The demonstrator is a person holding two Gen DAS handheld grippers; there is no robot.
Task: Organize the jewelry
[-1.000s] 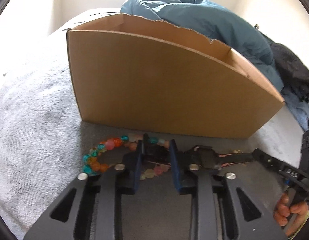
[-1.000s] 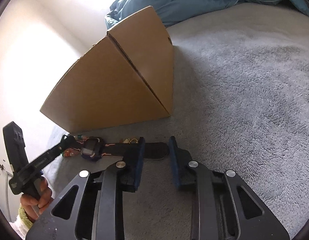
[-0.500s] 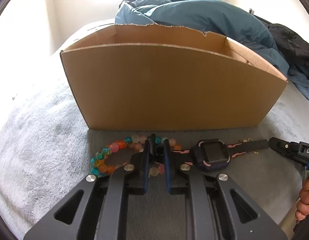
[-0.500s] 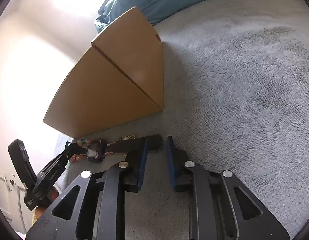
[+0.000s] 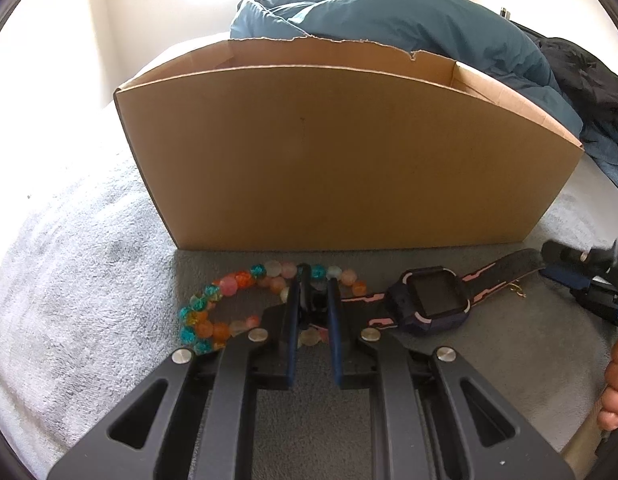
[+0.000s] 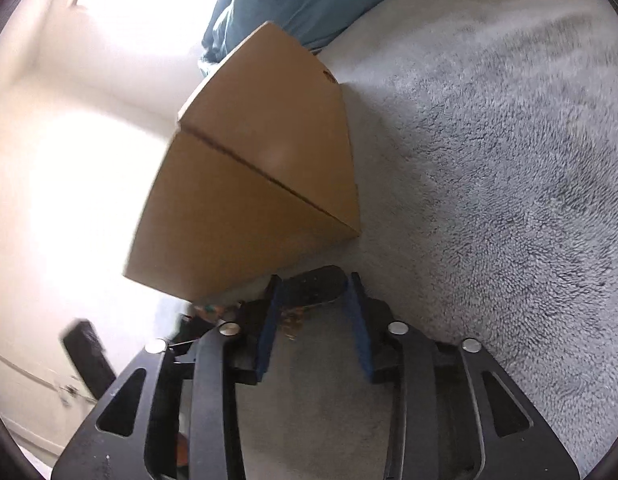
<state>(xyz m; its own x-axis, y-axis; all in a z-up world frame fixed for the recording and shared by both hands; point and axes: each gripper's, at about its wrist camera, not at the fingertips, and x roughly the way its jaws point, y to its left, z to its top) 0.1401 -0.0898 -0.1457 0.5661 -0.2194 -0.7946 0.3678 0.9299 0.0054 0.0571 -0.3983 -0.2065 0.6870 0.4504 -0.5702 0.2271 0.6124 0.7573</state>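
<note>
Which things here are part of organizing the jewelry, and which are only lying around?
For the job:
- bead bracelet
- watch, one strap end clamped in the left gripper
- small gold piece
- cardboard box
- right gripper, jaws opening around the other strap end

Lying about:
- blue duvet
- dark clothes
- grey blanket

A tall cardboard box (image 5: pixel 341 152) stands on a grey fleece blanket (image 5: pixel 69 264) and blocks the way straight ahead; its top is open. In the narrow strip before its front wall lie a beaded bracelet (image 5: pixel 225 300) and a dark watch (image 5: pixel 433 304), strap stretched toward the right. A blue duvet (image 5: pixel 389 20) is heaped behind the box, dark clothing (image 5: pixel 581 80) to its right. Left of the box the blanket lies bare, and to the right of the box's corner (image 6: pixel 349 184) a wide stretch is also bare.
</note>
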